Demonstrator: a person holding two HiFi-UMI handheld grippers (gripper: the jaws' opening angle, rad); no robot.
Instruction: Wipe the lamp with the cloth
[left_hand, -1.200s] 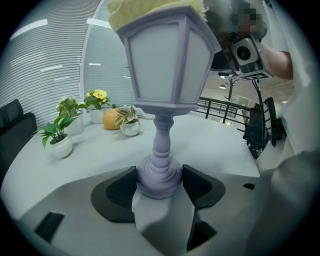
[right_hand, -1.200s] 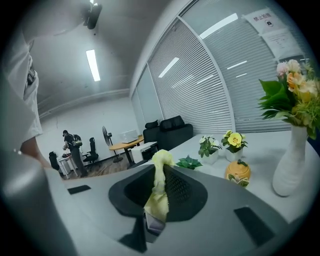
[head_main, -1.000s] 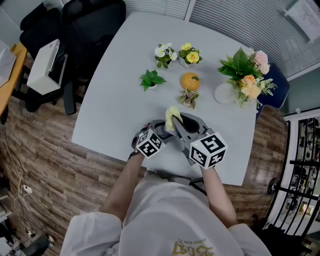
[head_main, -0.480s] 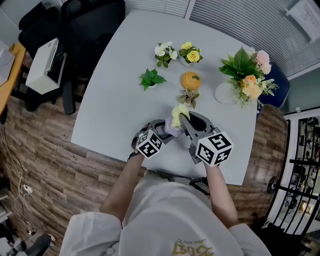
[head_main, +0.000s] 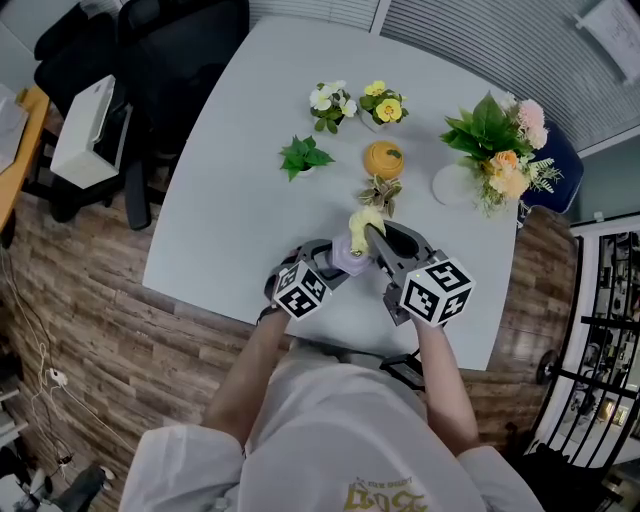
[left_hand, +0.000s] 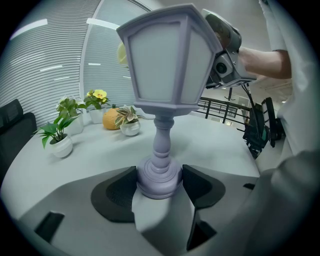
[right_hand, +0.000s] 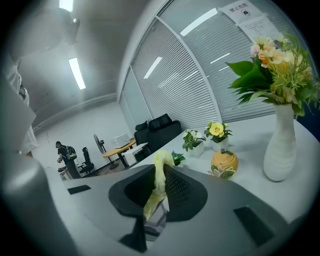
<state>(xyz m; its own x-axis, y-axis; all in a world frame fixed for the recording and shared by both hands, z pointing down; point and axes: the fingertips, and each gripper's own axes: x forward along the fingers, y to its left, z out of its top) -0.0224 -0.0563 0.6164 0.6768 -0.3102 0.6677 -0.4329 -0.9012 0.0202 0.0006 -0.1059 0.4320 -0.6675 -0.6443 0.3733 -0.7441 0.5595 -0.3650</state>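
Lamp (left_hand: 167, 65) gripped at its base by the left gripper (left_hand: 159, 184), with the cloth (right_hand: 158, 180) up at its shade.
The lamp is above the table's (head_main: 225, 200) near edge. The right gripper's (right_hand: 159, 190) jaws are pressed on the yellow cloth. Bare tabletop lies open to the left, a small potted plant (head_main: 379, 193) stands close ahead, and a flower vase (head_main: 452, 186) is further right. In the head view the grippers hide most of the lamp. The left gripper view shows only a sliver of cloth behind the shade.

Head view: steeply down over table (head_main: 230, 200). Gripper views: low, close behind own jaws. All share the orange pot (head_main: 381, 160).
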